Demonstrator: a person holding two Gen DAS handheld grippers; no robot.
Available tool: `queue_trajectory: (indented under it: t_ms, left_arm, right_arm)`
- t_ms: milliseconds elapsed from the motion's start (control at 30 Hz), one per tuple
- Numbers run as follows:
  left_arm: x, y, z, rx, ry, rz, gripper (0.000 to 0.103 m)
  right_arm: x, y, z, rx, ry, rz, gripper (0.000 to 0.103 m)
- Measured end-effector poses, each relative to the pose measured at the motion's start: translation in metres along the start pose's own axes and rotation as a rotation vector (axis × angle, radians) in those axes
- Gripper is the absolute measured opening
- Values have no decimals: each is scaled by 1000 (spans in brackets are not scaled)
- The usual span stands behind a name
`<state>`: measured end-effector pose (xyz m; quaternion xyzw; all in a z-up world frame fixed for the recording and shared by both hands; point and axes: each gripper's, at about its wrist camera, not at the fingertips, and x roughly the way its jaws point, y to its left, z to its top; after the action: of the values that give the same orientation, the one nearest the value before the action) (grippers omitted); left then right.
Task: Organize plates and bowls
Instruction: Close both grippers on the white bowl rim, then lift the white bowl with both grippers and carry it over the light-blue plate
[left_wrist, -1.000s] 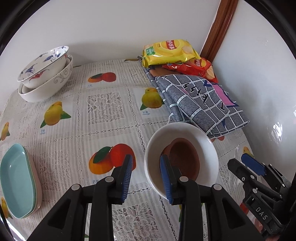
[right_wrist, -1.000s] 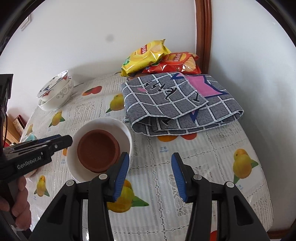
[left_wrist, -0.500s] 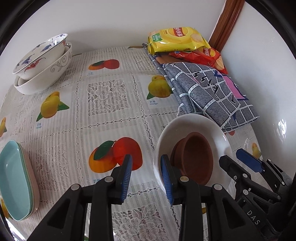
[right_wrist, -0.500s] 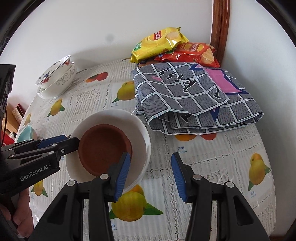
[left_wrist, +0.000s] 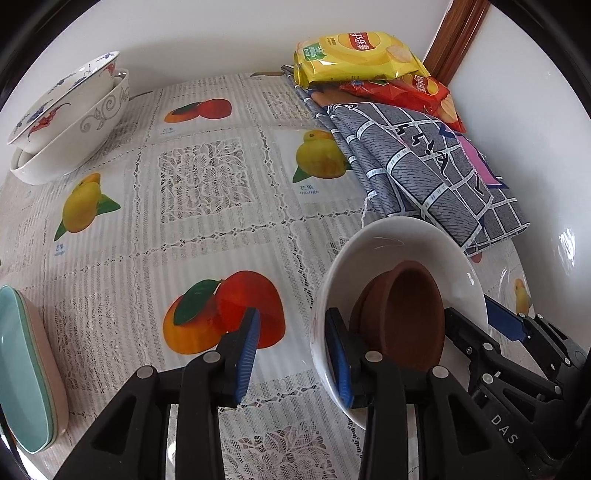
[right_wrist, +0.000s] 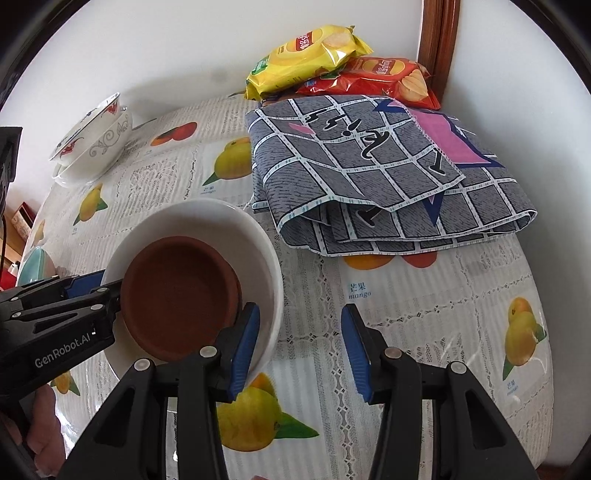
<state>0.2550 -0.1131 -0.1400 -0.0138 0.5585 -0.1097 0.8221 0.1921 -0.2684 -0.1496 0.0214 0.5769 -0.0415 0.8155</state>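
Both tools open, left tool and right tool each straddling opposite rims of the white bowl with the brown dish inside, tilted above the table

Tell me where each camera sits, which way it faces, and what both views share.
Left wrist: on the left gripper, facing across the fruit-print tablecloth toward the stacked patterned bowls; its own open fingers show, with the right gripper entering from the right.
Right wrist: on the right gripper, facing the checked cloth and chip bags; its own open fingers show, and the left gripper enters from the left.
Shared: the white bowl holding the brown bowl.
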Motion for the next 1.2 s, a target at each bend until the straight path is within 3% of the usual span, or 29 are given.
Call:
queue_trajectory:
  t_ms: [633,1200]
  left_arm:
    - [2,-1,1,18,-24,12,38]
    - [3,1,0,4,-27,-7,35]
  right_arm:
    - [7,2,1,13,-17,-33,46]
    - [9,-2,2,37,8,17,45]
